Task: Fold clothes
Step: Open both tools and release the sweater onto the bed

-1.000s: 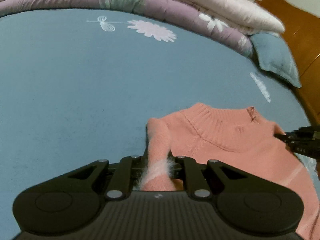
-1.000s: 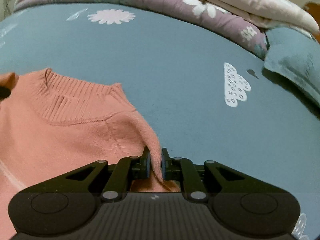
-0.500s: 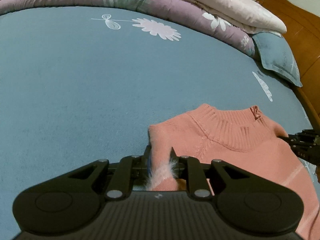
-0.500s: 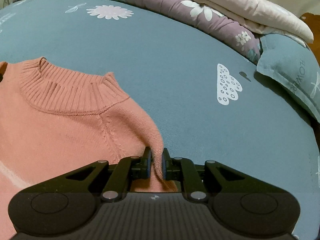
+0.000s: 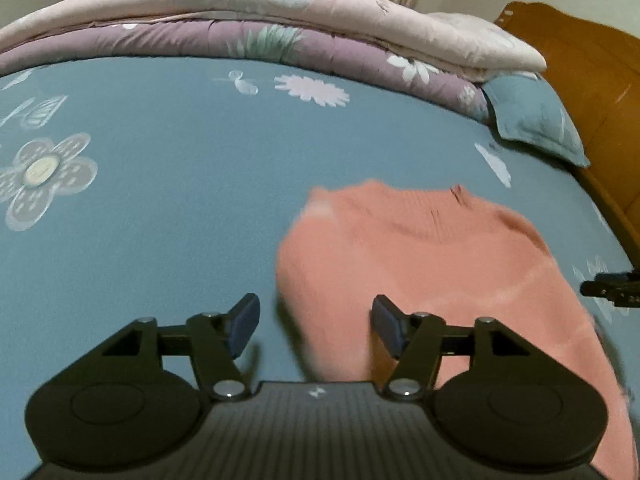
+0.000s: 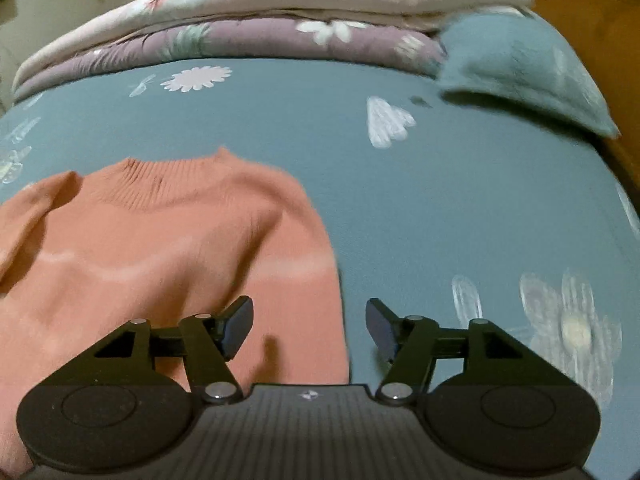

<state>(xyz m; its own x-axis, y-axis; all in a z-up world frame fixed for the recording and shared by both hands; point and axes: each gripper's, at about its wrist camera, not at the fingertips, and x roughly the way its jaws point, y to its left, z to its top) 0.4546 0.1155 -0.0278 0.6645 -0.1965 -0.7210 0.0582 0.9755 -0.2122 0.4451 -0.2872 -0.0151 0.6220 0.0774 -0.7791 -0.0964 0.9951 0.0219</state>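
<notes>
We see the bed spread ahead of both sets of jaws, and on it the pink sweater lies flat, collar away from us, its sides seemingly turned in. Our left gripper and right gripper hover with jaws wide, holding nothing, one over each side edge. We judge the folding partway along: the bottom edge is out of view, so a crosswise fold may remain.

My left wrist view, low over the bedsheet, facing twelve o'clock toward quilts, right wrist view alike, both sharing the sweater, at two and ten o'clock respectively
</notes>
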